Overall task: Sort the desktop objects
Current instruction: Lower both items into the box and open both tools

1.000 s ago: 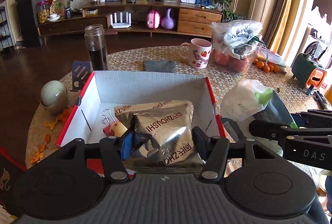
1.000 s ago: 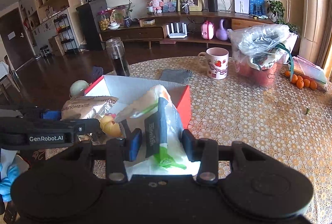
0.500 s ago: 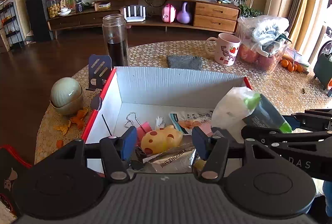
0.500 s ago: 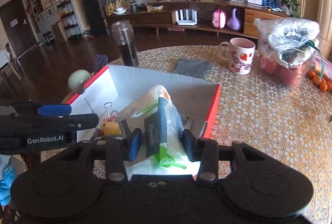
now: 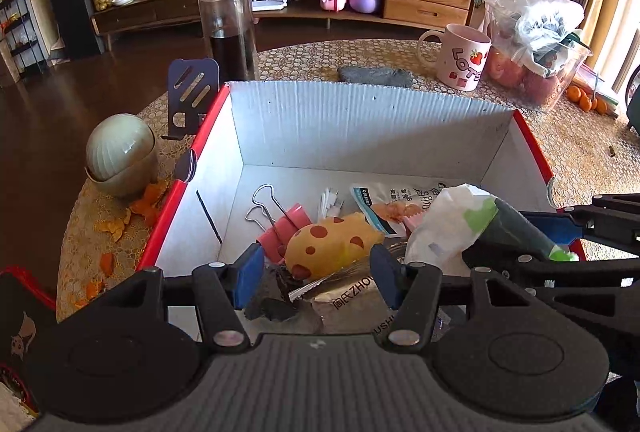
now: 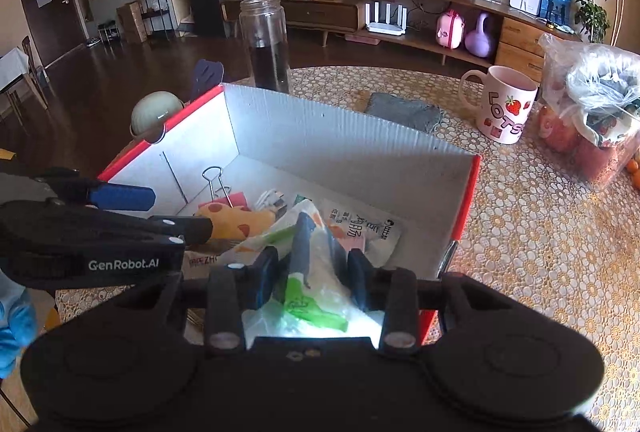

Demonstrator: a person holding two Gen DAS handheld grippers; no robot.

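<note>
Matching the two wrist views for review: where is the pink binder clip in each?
Left wrist: binder clip lies on the box floor, centre-left, beside the yellow spotted toy.
Right wrist: binder clip sits left of centre, its wire handle sticking up behind the same toy.
Shared landmark: the strawberry mug beyond the box.

Daylight enters from the right of both frames, brightening the table point(image 5: 580, 151) and the box point(image 5: 360, 119) inner wall. The upper left stays dim over dark floor. A white packet point(image 6: 320, 312) glares at bottom centre. Fisheye bending curves the edges; focus is sharp.
</note>
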